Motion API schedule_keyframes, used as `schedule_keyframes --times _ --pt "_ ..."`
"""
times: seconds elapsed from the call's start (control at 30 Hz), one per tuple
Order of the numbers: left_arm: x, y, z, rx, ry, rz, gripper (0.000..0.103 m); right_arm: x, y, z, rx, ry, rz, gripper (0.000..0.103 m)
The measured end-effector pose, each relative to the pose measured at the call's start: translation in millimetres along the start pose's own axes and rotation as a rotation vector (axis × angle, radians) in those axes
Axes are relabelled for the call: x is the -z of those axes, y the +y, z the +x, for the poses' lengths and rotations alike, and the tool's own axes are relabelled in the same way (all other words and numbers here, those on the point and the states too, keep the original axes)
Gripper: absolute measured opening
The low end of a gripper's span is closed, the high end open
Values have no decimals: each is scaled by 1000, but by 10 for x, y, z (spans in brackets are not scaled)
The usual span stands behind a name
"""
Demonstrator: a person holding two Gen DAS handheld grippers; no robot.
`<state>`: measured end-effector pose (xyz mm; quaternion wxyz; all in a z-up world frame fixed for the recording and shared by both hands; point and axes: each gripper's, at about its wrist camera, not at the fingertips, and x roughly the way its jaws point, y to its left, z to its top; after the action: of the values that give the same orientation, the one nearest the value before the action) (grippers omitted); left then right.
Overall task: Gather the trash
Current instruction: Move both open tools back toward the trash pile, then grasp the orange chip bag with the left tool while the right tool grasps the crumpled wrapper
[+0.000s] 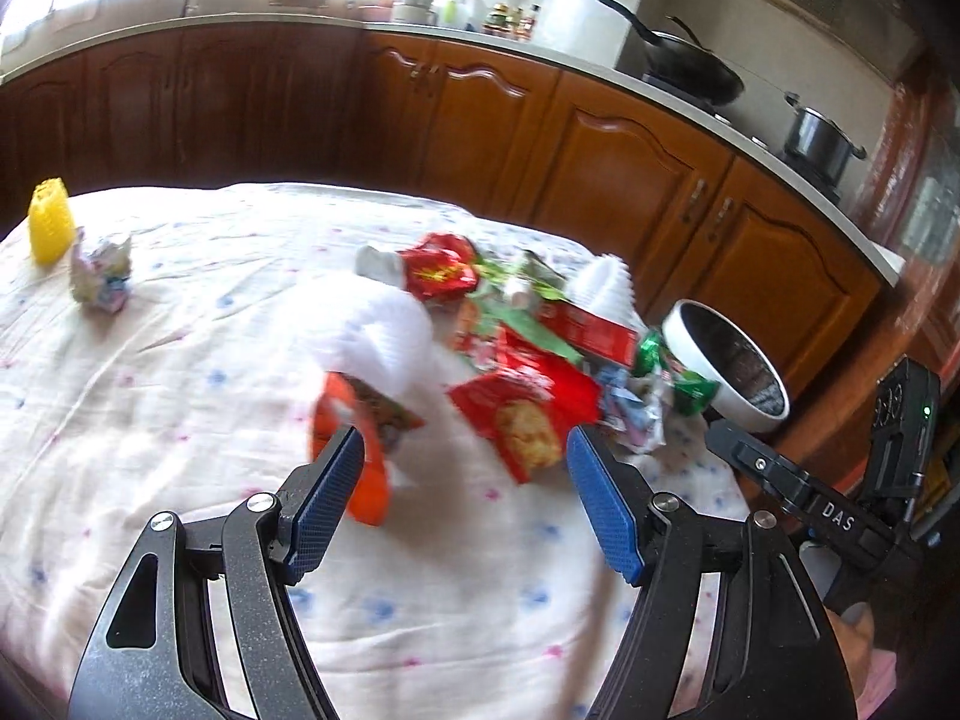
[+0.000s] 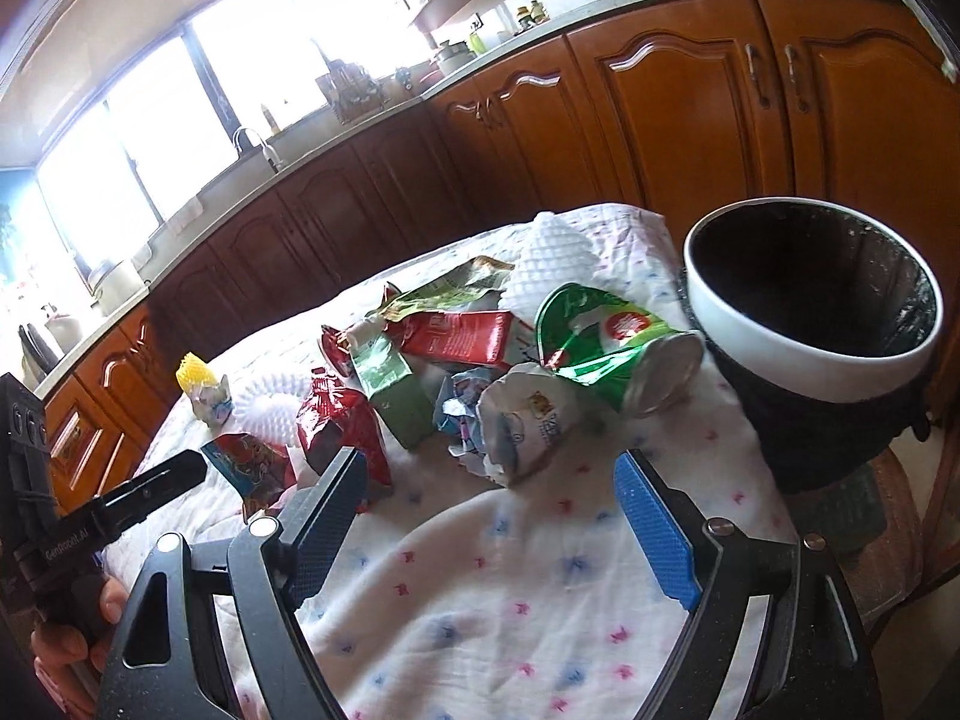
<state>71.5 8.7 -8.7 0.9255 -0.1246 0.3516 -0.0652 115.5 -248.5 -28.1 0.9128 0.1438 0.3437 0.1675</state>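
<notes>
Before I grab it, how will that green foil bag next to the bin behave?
The green foil bag looks empty and crumpled, so probably very light and floppy. Its glossy surface may slip between the pads. Its open end lies near the bin, so a push would likely slide it, not roll it.

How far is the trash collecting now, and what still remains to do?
Nothing looks done: the bin seems empty inside. Nothing is in hand; the left gripper and the right gripper are both open above the cloth. The whole pile remains, including the green wrapper and the red packet.
</notes>
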Motion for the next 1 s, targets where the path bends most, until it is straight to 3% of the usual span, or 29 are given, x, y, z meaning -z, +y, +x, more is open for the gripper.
schedule_keyframes --times 0.3,0.43,0.5,0.53,0.57,0.67,0.77,1.0 --pt "-31 310 214 -72 32 -58 71 -23 10 307 37 54 -11 83" --pt "-16 396 366 -86 59 -67 70 -45 -24 457 56 76 2 73" --pt "1 420 425 -82 73 -63 55 -50 -61 508 65 85 11 60" --pt "11 426 457 -73 87 -59 38 -51 -82 530 66 92 18 43" --pt "25 433 490 -66 103 -55 37 -49 -97 540 66 98 22 24" --pt "51 423 446 -55 89 -33 24 -35 -100 477 70 80 12 7" --pt "63 356 374 -41 79 -15 19 -24 -56 359 61 55 -8 6" --pt "41 166 48 16 27 17 16 -18 7 38 30 9 -30 6"
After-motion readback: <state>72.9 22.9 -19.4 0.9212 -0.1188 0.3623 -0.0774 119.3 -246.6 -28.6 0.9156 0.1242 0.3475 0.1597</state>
